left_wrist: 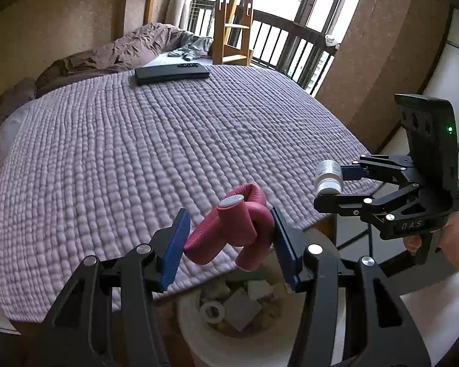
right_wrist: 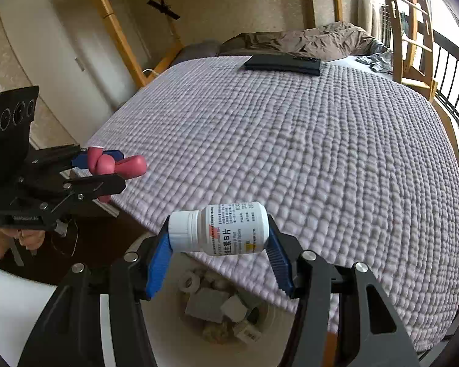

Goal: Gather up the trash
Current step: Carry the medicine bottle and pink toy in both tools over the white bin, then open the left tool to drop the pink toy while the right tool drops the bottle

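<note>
Your left gripper [left_wrist: 229,244] pinches toy [left_wrist: 229,223], right gripper [right_wrist: 218,244] bottle [right_wrist: 220,229] (both firm); centre over bin [left_wrist: 217,345] before releasing.

"DAS" stands on the right gripper [left_wrist: 327,180]; the white bottle [right_wrist: 226,229] label reads "B片".

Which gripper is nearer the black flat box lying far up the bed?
Neither clearly. Left gripper and right gripper both hang off the bed's near edge above the bin, far from the black box.
</note>
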`<state>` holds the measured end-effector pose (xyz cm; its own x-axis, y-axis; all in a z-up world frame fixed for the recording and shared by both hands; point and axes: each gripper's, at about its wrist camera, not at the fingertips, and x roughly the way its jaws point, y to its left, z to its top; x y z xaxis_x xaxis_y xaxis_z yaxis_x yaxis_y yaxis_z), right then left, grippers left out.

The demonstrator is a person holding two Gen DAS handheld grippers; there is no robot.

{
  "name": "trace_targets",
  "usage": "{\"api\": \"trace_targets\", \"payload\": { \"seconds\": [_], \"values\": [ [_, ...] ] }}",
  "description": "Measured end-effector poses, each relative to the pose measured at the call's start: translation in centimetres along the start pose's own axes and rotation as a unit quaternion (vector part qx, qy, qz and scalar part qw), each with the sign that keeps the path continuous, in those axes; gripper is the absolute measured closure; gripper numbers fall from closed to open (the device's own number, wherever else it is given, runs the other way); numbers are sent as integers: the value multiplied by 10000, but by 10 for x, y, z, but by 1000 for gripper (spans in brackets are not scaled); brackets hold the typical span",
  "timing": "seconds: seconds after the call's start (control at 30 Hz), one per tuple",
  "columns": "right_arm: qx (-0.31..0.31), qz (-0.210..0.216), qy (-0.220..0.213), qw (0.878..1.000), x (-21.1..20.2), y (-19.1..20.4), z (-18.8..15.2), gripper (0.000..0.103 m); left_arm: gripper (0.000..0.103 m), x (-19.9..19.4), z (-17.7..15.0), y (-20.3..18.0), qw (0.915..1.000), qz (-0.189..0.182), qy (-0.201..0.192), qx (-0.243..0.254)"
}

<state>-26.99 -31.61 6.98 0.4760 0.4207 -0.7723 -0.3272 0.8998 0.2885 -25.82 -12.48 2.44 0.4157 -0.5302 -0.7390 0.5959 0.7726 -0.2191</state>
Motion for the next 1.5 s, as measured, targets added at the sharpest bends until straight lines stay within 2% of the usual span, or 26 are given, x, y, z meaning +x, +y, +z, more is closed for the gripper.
{"api": "trace_targets", "payload": {
  "seconds": [0.43, 0.73, 0.87, 1.27, 1.3, 1.33, 1.37, 1.4, 1.5],
  "values": [
    [-154, 245, 375, 9989, 1, 15, -38, 47, 48, 2, -39, -26, 9976, -339, 546, 270],
    [-84, 354, 740, 9966, 23, 20, -63, 47, 48, 28, -68, -33, 9922, -286, 1122, 455],
    [-111, 261, 958, 9950, 38, 19, -72, 47, 48, 42, -76, -30, 9895, -197, 1360, 441],
    [26, 195, 1473, 9889, 68, 11, -97, 47, 47, 78, -93, -30, 9803, -238, 1906, 466],
    [65, 203, 1561, 9875, 71, 9, -99, 43, 40, 81, -95, -28, 9795, -217, 1951, 450],
    [102, 178, 1605, 9868, 74, 8, -100, 32, 34, 85, -96, -26, 9785, -157, 2012, 415],
    [161, 84, 1599, 9870, 75, 6, -101, 28, 27, 88, -97, -22, 9785, -122, 2027, 376],
    [210, 70, 1565, 9874, 75, 5, -99, 24, 27, 88, -97, -21, 9786, -146, 2022, 352],
    [313, 129, 1520, 9878, 71, 1, -95, 24, 25, 87, -94, -17, 9777, -149, 2073, 307]
  ]
}}
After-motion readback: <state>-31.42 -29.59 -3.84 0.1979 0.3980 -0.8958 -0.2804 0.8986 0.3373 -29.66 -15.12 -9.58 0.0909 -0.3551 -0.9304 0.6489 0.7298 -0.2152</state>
